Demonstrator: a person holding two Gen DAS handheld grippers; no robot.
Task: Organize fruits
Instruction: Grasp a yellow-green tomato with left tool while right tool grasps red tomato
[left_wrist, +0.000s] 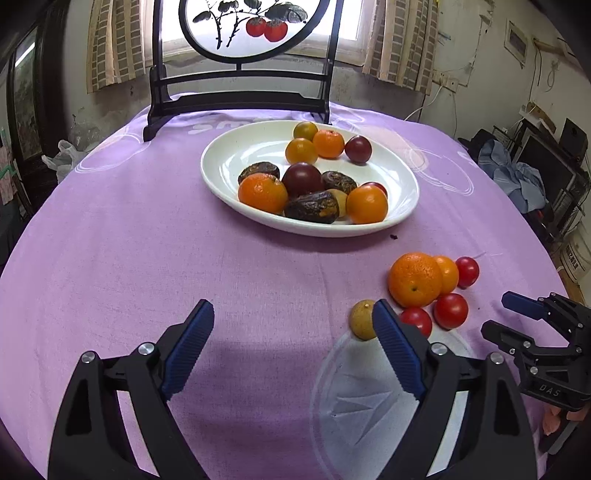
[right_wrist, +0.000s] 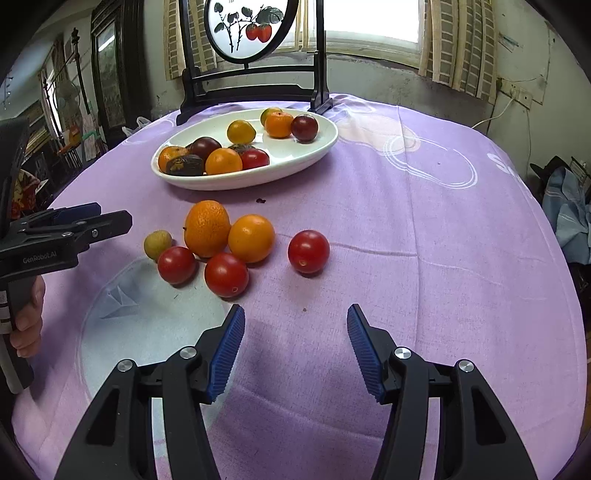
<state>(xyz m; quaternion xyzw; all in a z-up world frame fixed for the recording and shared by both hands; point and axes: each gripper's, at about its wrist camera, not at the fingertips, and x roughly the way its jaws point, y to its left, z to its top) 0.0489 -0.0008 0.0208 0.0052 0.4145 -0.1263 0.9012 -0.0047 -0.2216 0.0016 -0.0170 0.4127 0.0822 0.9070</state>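
Note:
A white oval plate (left_wrist: 229, 155) (right_wrist: 325, 142) holds several oranges, dark tomatoes and dark brown fruits. Loose on the purple cloth lie a large orange (left_wrist: 414, 279) (right_wrist: 206, 228), a smaller orange (right_wrist: 251, 238), a small tan fruit (left_wrist: 363, 319) (right_wrist: 157, 243) and three red tomatoes, one apart to the right (right_wrist: 308, 251). My left gripper (left_wrist: 293, 317) is open and empty, its right finger just beside the tan fruit. My right gripper (right_wrist: 295, 319) is open and empty, just short of the loose fruit; it also shows in the left wrist view (left_wrist: 496, 314).
A dark wooden stand with a round painted screen (left_wrist: 240, 99) (right_wrist: 255, 92) stands behind the plate. The round table's edge curves away on both sides. A hand holds the left gripper (right_wrist: 66, 229) at the left of the right wrist view.

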